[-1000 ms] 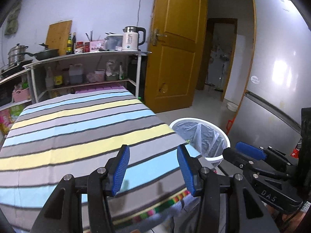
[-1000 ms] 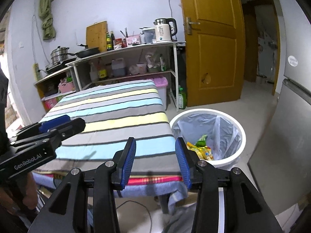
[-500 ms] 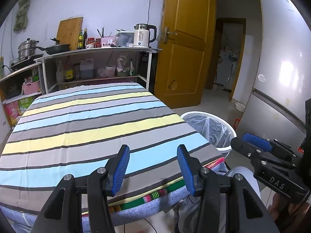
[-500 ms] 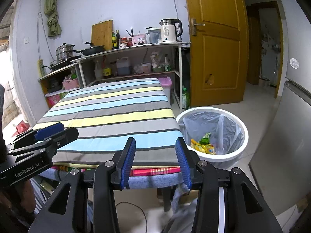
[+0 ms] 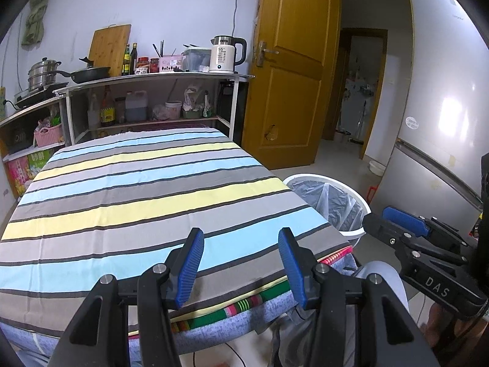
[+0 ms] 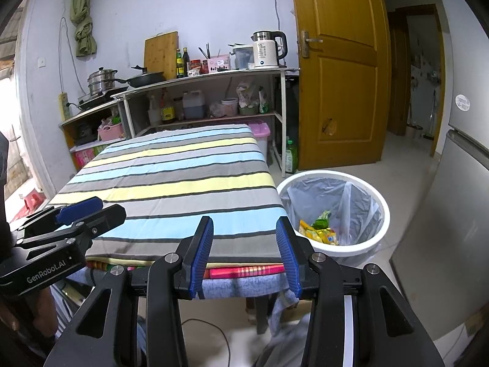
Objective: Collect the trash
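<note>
Over the striped tablecloth (image 5: 146, 202), each hand-held gripper, left (image 5: 241, 263) and right (image 6: 244, 253), hangs spread, holding nothing.

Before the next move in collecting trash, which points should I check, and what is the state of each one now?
1. Left hand-held gripper empty, jaws apart: ok.
2. Right hand-held gripper empty, jaws apart: ok.
3. Trash left on the striped tablecloth: none visible, ok.
4. White bin upright beside the table, with liner bag in place: ok.
5. Wrappers lie inside the bin: ok.
6. Trash on the floor under the table: cannot tell, hidden by the cloth.
</note>
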The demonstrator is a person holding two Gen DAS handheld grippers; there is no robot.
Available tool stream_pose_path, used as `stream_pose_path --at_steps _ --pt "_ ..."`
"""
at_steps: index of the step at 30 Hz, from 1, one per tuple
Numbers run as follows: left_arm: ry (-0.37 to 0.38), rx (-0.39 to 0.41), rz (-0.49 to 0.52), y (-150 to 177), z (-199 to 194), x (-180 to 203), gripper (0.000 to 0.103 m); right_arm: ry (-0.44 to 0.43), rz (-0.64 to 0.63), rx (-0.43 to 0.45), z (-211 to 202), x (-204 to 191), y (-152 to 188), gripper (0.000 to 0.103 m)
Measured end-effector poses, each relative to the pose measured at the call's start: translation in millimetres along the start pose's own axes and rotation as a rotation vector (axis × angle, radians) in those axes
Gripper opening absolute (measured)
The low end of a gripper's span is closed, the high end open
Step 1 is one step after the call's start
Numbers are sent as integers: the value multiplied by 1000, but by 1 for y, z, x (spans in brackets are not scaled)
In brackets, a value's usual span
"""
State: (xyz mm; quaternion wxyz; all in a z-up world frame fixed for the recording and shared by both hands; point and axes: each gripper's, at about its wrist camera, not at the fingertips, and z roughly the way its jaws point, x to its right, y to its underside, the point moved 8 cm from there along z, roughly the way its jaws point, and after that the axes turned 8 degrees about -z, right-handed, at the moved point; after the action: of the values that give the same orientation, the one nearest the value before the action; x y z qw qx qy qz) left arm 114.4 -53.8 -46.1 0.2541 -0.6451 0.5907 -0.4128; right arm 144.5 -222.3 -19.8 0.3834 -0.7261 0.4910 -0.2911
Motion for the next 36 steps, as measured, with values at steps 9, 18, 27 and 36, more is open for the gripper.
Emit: stream_pose_path --at_steps 9,18,27,36 --pt "-5 0 1 1 -1 -1 50 0 -2 2 0 -1 0 44" --pt "-6 0 2 1 -2 -1 50 0 -2 -2 0 -3 0 44" --pt "-8 3 2 1 -3 -1 50 -1 -5 -2 0 -5 0 44" --pt "-9 4 3 1 -2 0 50 -2 -6 -2 -1 -6 0 44"
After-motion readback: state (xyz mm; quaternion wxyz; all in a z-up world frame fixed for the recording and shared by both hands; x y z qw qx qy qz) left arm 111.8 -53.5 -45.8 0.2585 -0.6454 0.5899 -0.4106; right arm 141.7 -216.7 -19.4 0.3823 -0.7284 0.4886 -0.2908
